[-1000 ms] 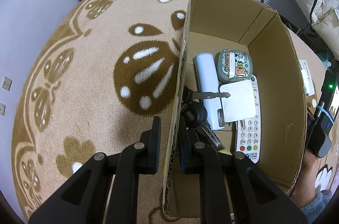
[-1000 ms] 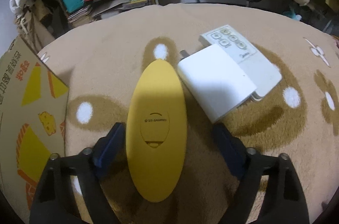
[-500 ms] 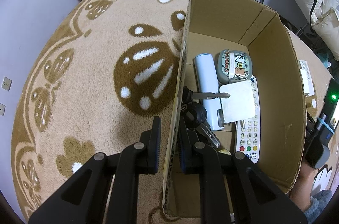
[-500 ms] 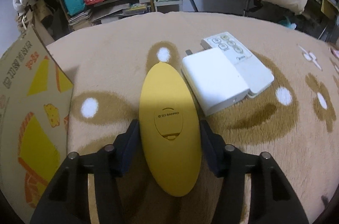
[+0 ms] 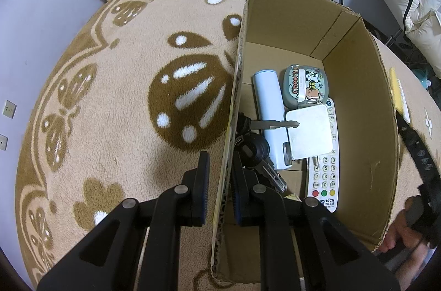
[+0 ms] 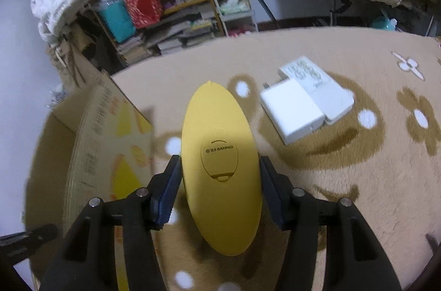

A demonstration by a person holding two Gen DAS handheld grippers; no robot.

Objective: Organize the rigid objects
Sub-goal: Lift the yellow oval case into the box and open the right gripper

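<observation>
The left tongs (image 5: 219, 182) were closed tight on the side wall of the cardboard box (image 5: 361, 109). Inside the box lay keys (image 5: 256, 147), a pale blue tube (image 5: 268, 109), a grey case (image 5: 306, 85) and a white remote (image 5: 325, 175). The right tongs (image 6: 219, 180) had just closed and gripped the yellow oval thing (image 6: 220, 158) above the brown blanket (image 6: 358, 180). A white charger (image 6: 292, 112) lay on the blanket nearby.

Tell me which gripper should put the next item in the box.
Right. The right gripper already clamps the yellow case, lifted beside the box. The left gripper is shut on the box wall, steadying it.
</observation>
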